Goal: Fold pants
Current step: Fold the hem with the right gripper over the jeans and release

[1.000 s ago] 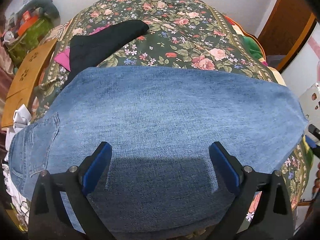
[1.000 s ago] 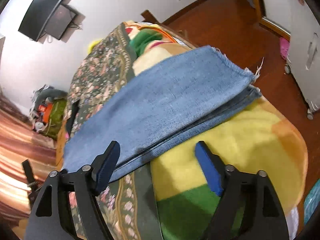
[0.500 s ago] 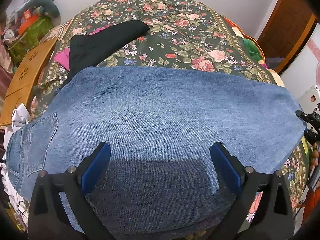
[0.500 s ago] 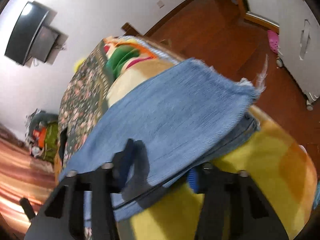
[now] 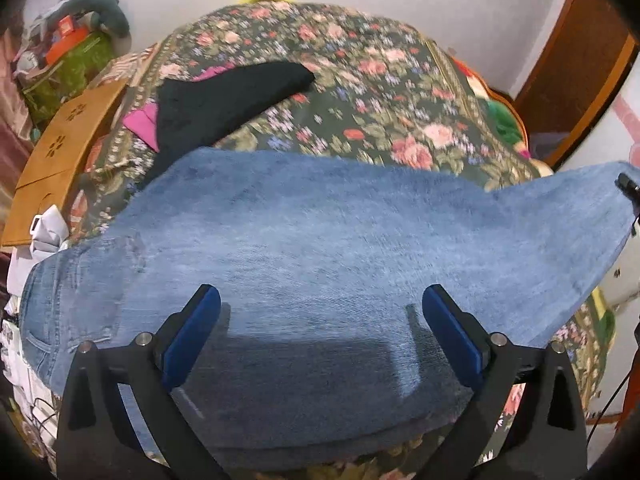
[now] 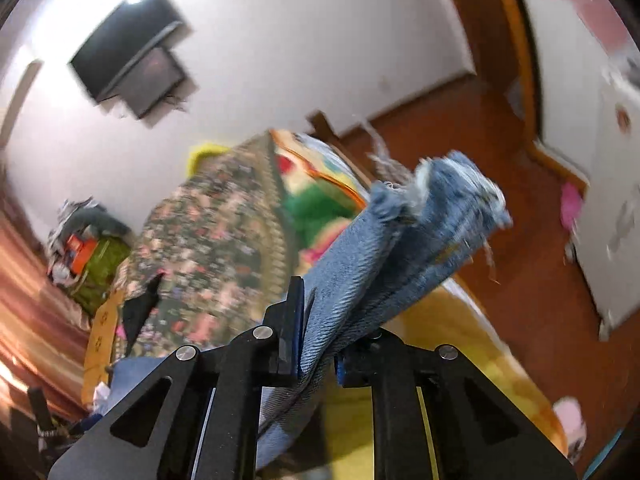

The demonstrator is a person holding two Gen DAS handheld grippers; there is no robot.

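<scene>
Blue jeans (image 5: 320, 248) lie across a floral bedspread (image 5: 360, 72), waist and back pocket at the left, legs running right. My left gripper (image 5: 320, 332) hovers open just above the middle of the jeans, jaws wide apart and empty. My right gripper (image 6: 316, 344) is shut on the leg cuffs (image 6: 440, 208), whose frayed hem sticks up past the jaws. In the left wrist view the cuff end (image 5: 592, 216) is lifted off the bed at the far right.
A black garment (image 5: 224, 100) lies on the bedspread behind the jeans, with a pink cloth (image 5: 140, 122) beside it. A wooden board (image 5: 60, 156) leans at the bed's left. A yellow-green blanket (image 6: 460, 360) covers the bed's right end. Wooden floor (image 6: 520, 240) and a white cabinet (image 6: 612, 220) lie beyond.
My right gripper moved in over the leg cuffs, closed on them and lifted them off the bed. My left gripper stayed open above the jeans.
</scene>
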